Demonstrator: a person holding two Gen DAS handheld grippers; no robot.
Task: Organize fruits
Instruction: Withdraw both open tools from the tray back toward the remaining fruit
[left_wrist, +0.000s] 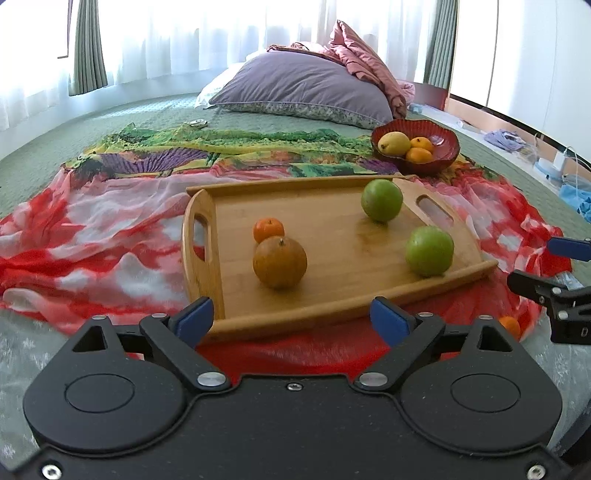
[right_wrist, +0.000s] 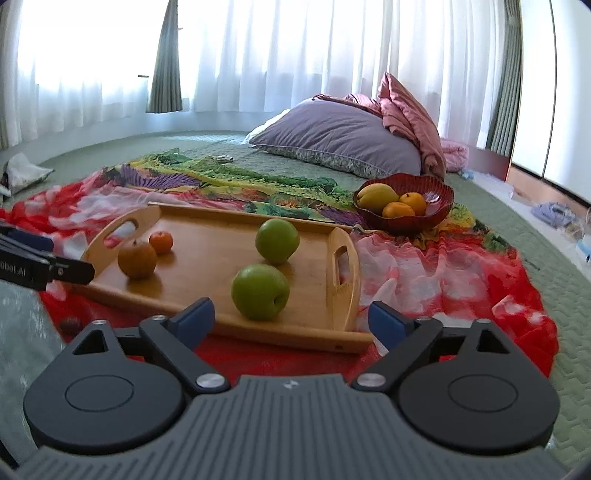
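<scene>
A wooden tray (left_wrist: 332, 295) (right_wrist: 207, 229) lies on a colourful cloth on the bed. On it are two green apples (left_wrist: 381, 199) (left_wrist: 429, 251) (right_wrist: 277, 240) (right_wrist: 260, 291), a brownish orange (left_wrist: 279, 261) (right_wrist: 137, 258) and a small tangerine (left_wrist: 268, 229) (right_wrist: 161, 242). A red bowl (left_wrist: 443, 155) (right_wrist: 439, 210) behind the tray holds a yellow mango (left_wrist: 395, 143) (right_wrist: 376, 195) and two tangerines (left_wrist: 419, 155) (right_wrist: 398, 210). My left gripper (left_wrist: 291, 319) is open and empty before the tray's near edge. My right gripper (right_wrist: 291, 319) is open and empty near the closest apple.
A purple pillow (left_wrist: 303, 88) (right_wrist: 340, 136) and pink blanket (left_wrist: 365, 62) lie at the bed's head. A small orange fruit (left_wrist: 511, 325) lies on the cloth at the right, under the right gripper. Clutter lies on the floor at the right (left_wrist: 561, 173).
</scene>
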